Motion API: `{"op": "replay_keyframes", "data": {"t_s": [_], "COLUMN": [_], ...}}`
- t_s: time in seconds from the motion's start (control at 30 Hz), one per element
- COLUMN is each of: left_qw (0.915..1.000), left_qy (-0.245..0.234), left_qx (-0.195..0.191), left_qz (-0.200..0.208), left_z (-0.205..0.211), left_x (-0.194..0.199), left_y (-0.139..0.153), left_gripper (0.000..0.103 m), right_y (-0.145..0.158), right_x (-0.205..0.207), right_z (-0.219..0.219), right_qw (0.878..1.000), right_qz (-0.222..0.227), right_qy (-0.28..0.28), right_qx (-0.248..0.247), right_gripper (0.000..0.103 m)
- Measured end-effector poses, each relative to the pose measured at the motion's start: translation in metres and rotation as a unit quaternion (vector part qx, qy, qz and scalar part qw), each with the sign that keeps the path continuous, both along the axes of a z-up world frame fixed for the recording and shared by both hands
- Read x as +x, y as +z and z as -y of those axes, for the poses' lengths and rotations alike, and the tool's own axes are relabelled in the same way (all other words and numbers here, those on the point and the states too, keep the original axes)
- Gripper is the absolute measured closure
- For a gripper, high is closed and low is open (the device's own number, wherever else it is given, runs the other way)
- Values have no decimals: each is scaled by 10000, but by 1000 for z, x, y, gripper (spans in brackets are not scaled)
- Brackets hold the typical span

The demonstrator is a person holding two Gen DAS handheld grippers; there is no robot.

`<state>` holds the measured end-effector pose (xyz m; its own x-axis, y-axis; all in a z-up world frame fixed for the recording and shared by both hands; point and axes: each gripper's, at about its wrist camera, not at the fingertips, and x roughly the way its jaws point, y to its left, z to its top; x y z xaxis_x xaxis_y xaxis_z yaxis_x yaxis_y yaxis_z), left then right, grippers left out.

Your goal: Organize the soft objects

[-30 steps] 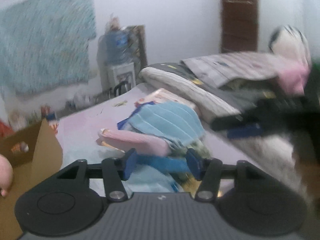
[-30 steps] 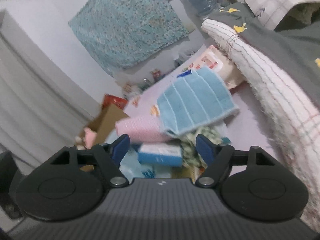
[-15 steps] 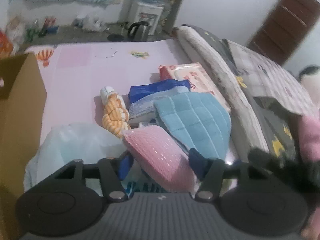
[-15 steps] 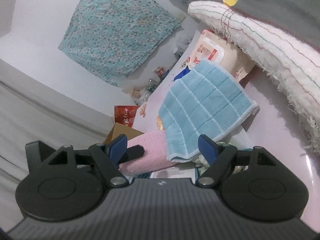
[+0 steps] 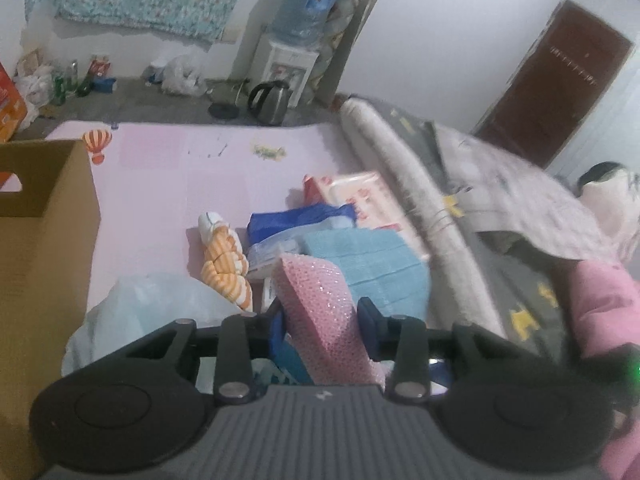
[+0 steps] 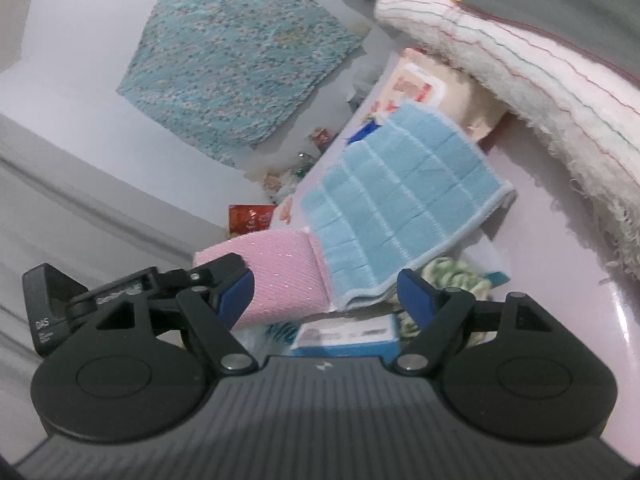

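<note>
Our left tongs [image 5: 320, 322] were closing on the pink sponge cloth [image 5: 320, 304], which stood between their blue pads with both pads already against its sides, so we counted it as gripped but not yet firmly squeezed. The cloth's long axis ran forward and away from the left tongs, rising out past the fingertips toward the heap of soft things on the pink mat [image 5: 168, 168]. Our right tongs [image 6: 328, 294] stood wide apart and clamped on nothing; from that side the pink sponge cloth [image 6: 280, 276] lay crosswise, with its far end held by the left tongs [image 6: 224, 280], which showed at the left of that view. The blue quilted cloth [image 6: 400, 208] lay draped over the heap directly ahead of the right tongs, its near edge just above the gap between their fingers. The cardboard box [image 5: 44, 264] stood at the left hand's own side, close beside the heap, so we judged the left hand the nearer one to carry the pink cloth across to it, while the right was better placed for the blue cloth.
</note>
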<state>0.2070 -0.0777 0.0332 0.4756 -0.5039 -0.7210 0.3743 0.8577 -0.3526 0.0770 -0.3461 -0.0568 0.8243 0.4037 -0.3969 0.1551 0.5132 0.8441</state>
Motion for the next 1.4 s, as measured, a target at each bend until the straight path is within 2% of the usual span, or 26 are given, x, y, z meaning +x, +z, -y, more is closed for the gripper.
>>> {"op": "replay_keyframes", "data": {"t_s": [0.17,0.33,0.43,0.57,0.7,0.87,1.0,1.17,1.27,1.4], "left_qw": [9996,9997,9991,9991,9998,9979,9927,9841,9796,9766], "left_qy": [117,204,249,206,-9,-250,-352,-388,-526,-866], "left_qx": [-51,46,-72,-133,121,530,934,1215,1308,1457], "left_qz": [237,-81,-335,-352,-177,278,682,1238,1436,1322], "left_z": [-32,-59,-75,-84,-84,-82,-78,-74,-64,-43], "left_x": [-36,-59,-65,-74,-83,-99,-109,-115,-114,-107], "left_y": [12,-9,-22,-27,-29,-22,-12,2,5,-7], "left_gripper": [64,64,64,61,56,39,31,15,13,13], "right_y": [13,5,-8,-24,-33,-38,-42,-28,-22,-19], "right_x": [-14,-26,-24,-17,-12,-9,0,4,9,17], "right_z": [-20,-53,-70,-90,-101,-104,-106,-99,-97,-96], "right_qw": [9990,9934,9887,9834,9797,9796,9803,9848,9854,9850], "right_qz": [223,208,-11,-383,-576,-643,-674,-589,-579,-558], "right_qy": [310,706,828,893,810,683,697,775,820,901], "right_qx": [220,883,1246,1532,1740,1780,1720,1439,1377,1360], "right_gripper": [24,27,34,48,54,56,56,56,56,56]}}
